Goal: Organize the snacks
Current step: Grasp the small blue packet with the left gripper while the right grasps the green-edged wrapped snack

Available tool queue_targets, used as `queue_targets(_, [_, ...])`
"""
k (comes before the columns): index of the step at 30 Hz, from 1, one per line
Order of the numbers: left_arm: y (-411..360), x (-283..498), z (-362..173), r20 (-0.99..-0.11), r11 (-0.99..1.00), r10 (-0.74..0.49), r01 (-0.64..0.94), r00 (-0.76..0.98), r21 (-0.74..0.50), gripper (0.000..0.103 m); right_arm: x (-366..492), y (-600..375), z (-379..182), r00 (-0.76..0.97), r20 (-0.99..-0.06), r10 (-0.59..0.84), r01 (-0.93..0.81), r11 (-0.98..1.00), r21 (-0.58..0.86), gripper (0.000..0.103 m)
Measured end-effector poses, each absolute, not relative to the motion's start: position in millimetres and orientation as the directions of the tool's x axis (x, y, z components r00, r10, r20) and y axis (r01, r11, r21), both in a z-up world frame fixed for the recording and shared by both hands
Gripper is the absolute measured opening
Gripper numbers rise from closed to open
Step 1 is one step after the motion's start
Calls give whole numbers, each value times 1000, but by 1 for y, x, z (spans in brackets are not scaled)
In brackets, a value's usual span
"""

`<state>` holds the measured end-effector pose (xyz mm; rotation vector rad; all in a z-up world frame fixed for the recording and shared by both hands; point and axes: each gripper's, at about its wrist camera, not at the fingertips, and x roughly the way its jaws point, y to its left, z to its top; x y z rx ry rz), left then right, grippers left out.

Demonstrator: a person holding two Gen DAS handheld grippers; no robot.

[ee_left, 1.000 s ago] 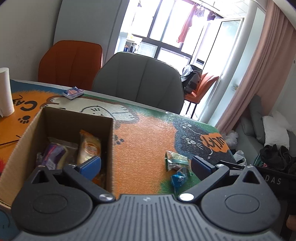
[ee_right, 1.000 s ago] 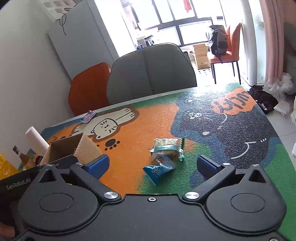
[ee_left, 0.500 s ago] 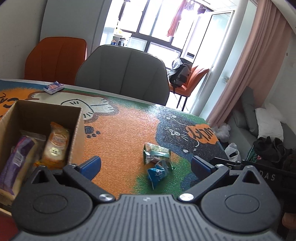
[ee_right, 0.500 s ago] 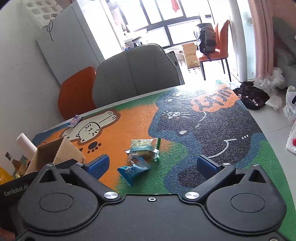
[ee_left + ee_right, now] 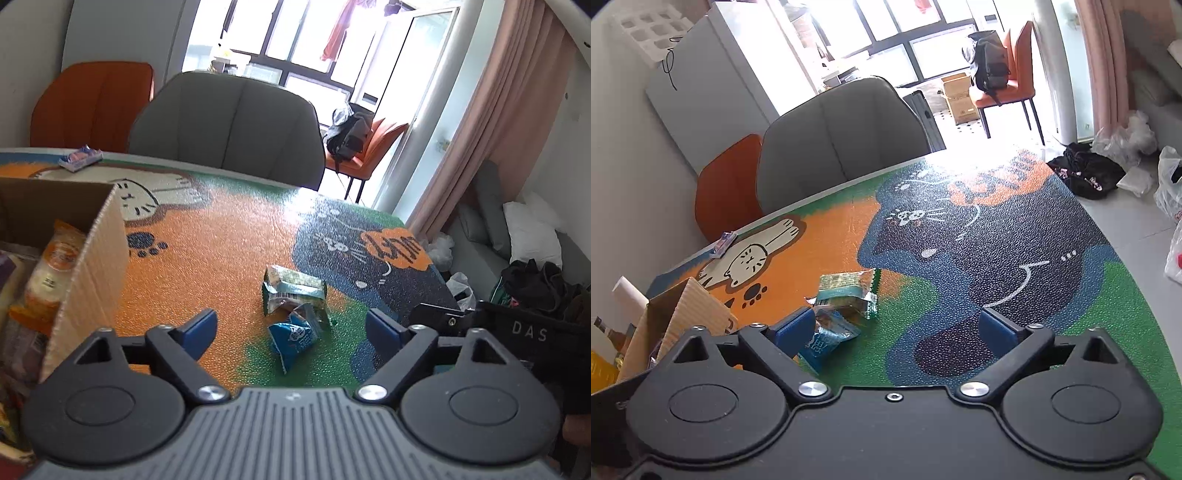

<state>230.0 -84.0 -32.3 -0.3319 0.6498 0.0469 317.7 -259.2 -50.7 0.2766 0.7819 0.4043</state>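
On the table (image 5: 229,236), which is covered by a colourful mat with cartoon cats in orange, green and dark blue, two snack packets lie touching each other: a crumpled green and silver wrapper (image 5: 293,290) and, just in front of it, a small blue foil packet (image 5: 293,338). The left hand-held gripper (image 5: 291,326) hovers above the mat with its blue-tipped fingers (image 5: 197,326) spread wide and nothing between them; the blue packet lies on the table in line with this gap. The right hand-held gripper (image 5: 897,328) is also wide open and empty, and its left finger (image 5: 794,330) is just beside the blue foil packet (image 5: 827,341), partly hiding it. To the left stands an open brown cardboard box (image 5: 92,266) which holds an orange and white snack bag (image 5: 51,266) leaning against the inner wall, with other packets beside it that I cannot make out clearly. Near the far edge of the table lies a small flat blue and pink packet (image 5: 80,158). Behind the table stand a grey padded chair (image 5: 229,125) and an orange chair (image 5: 92,103).
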Motion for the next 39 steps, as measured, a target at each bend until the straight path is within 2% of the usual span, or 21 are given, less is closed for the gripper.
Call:
queue_targets(8, [-88,260,-55,-647,943,-71,-160,759,-291,79,337,-261,-62,611,-639,468,-249,879,406,90])
queue_targets(13, [-87,278,-72,-682,936,-91,-172,726,-308,67,348,-261,-70,585,-658,474,-249,877,411,86])
queue_targets(16, [-85,285,-80,-705,933,-102,-178,702,-312,57,354,-258,-73,574,-662,483,-252,873,418,85])
queue_targets(19, [-85,287,-81,-715,938,-110,-165,690,-304,32,358,-253,-75,561,-661,499,-266,864,427,85])
queue_targets(21, [-81,286,-79,-720,931,-107,-185,686,-315,27,361,-248,-76,552,-659,511,-281,858,429,85])
queue_targets(33, [-51,266,-56,-668,922,7,-263,744,-283,26,365,-217,-74,532,-662,527,-328,850,413,85])
queue_targets(39, [-39,270,-55,-662,915,27,-285,749,-285,26,367,-205,-73,534,-670,516,-332,857,395,85])
